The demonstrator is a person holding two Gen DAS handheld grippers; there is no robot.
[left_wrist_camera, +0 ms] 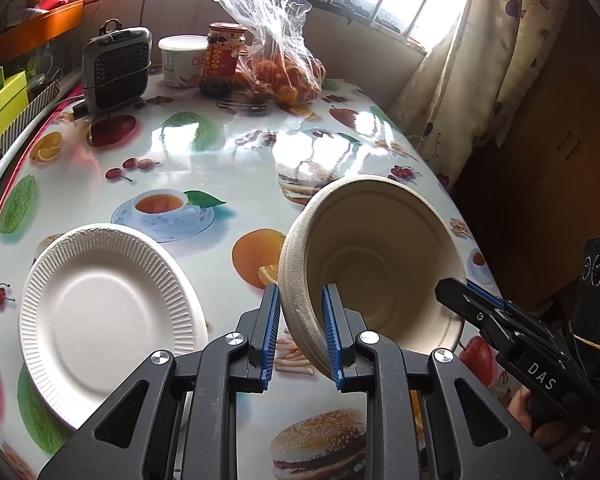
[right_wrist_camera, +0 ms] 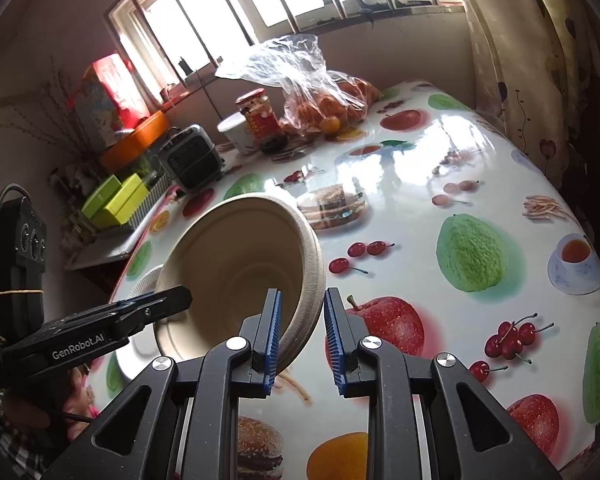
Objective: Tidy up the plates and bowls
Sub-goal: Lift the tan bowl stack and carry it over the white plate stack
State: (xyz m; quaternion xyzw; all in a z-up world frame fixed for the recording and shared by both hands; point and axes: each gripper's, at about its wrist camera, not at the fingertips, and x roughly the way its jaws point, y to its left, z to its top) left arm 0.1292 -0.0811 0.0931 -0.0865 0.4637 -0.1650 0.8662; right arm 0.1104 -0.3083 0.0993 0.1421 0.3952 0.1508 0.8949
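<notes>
A beige paper bowl [left_wrist_camera: 380, 256] is tilted on its side above the table, its opening facing the cameras. My left gripper [left_wrist_camera: 300, 332] straddles its left rim, the blue pads close on both sides of the wall. My right gripper [right_wrist_camera: 300, 332] straddles the bowl's [right_wrist_camera: 236, 264] opposite rim, with a visible gap at the right pad. In the left wrist view the right gripper [left_wrist_camera: 456, 294] reaches the bowl's right rim. A white ribbed paper plate [left_wrist_camera: 104, 316] lies flat on the table to the left; its edge shows behind the bowl in the right wrist view [right_wrist_camera: 146, 280].
The table [left_wrist_camera: 228, 160] has a glossy fruit-print cloth. At its far end stand a small grey heater [left_wrist_camera: 116, 68], a white tub [left_wrist_camera: 182, 60], a red-label jar [left_wrist_camera: 224, 60] and a plastic bag of oranges [left_wrist_camera: 284, 68]. A curtain [left_wrist_camera: 468, 72] hangs at the right.
</notes>
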